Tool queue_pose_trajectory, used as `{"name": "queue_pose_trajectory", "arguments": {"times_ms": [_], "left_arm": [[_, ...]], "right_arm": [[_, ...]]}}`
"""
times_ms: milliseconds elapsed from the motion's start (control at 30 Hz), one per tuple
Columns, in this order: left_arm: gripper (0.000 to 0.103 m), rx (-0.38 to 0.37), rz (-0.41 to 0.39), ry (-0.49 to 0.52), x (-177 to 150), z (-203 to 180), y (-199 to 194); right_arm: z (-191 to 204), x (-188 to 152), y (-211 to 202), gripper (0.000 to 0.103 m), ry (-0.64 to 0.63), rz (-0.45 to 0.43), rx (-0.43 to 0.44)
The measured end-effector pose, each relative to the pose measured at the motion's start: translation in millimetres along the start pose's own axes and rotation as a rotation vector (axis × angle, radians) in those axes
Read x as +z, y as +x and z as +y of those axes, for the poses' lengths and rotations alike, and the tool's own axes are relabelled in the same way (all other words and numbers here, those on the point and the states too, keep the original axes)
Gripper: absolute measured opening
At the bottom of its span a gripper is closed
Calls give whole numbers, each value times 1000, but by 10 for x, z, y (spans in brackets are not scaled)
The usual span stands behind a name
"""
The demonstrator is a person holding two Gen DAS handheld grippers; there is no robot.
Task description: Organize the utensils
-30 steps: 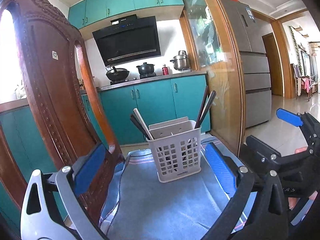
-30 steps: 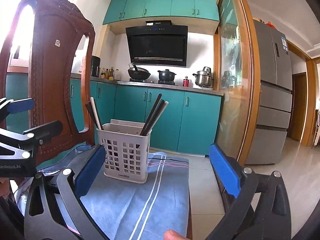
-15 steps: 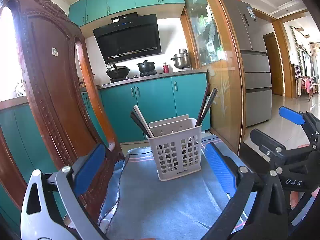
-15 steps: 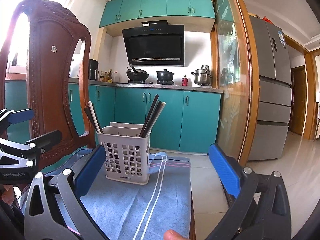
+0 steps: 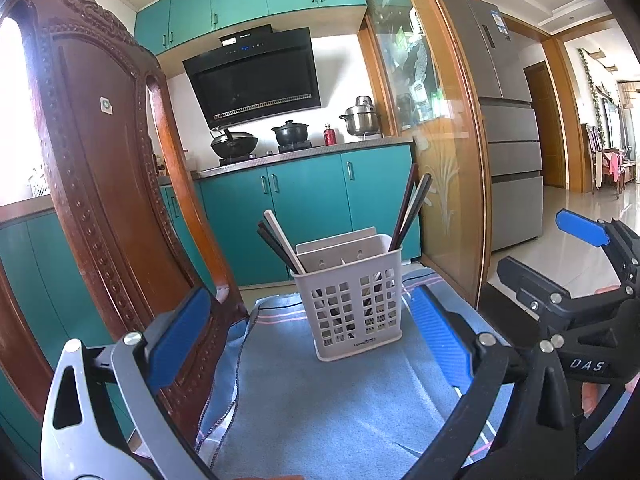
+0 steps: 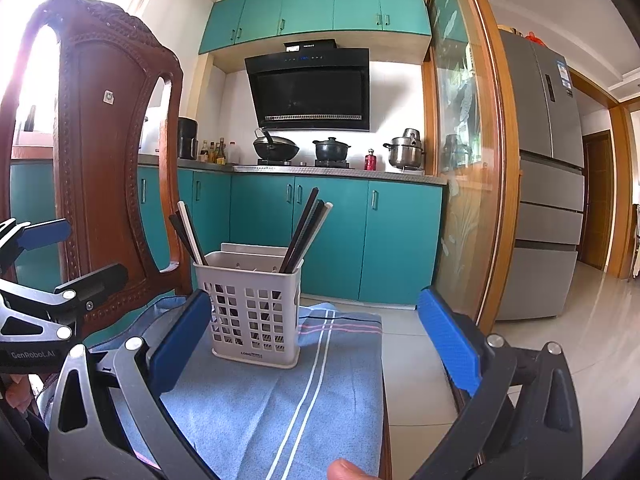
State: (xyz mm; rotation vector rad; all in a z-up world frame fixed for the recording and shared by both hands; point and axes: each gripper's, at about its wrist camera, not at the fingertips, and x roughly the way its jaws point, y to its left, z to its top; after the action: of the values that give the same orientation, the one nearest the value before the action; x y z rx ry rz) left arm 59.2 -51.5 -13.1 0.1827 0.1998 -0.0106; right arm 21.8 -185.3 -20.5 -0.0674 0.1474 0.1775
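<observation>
A white plastic lattice caddy stands upright on a blue cloth. Dark and white chopsticks lean out of its left compartment, and dark chopsticks lean out of its right one. My left gripper is open and empty, a short way in front of the caddy. My right gripper is open and empty too, slightly right of the caddy. Each gripper shows at the edge of the other's view.
A carved wooden chair back rises close on the left. The cloth's right edge drops to the tiled floor. Teal cabinets, a stove with pots, a glass door and a fridge stand behind.
Both views have tilted slightly upward and drawn a little nearer the caddy. The grippers have stayed open and empty. The caddy and chopsticks have not moved.
</observation>
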Motion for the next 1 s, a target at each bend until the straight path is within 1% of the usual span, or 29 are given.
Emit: {"name": "queue_pose_trajectory", "arguments": {"times_ms": [800,1000], "left_arm": [[100,8,3,6,-12,11,12],[100,7,3,5,-21,62,41]], "right_arm": [[14,4,7,100,-1,5,3],[18,5,6,100,1,4,4]]}}
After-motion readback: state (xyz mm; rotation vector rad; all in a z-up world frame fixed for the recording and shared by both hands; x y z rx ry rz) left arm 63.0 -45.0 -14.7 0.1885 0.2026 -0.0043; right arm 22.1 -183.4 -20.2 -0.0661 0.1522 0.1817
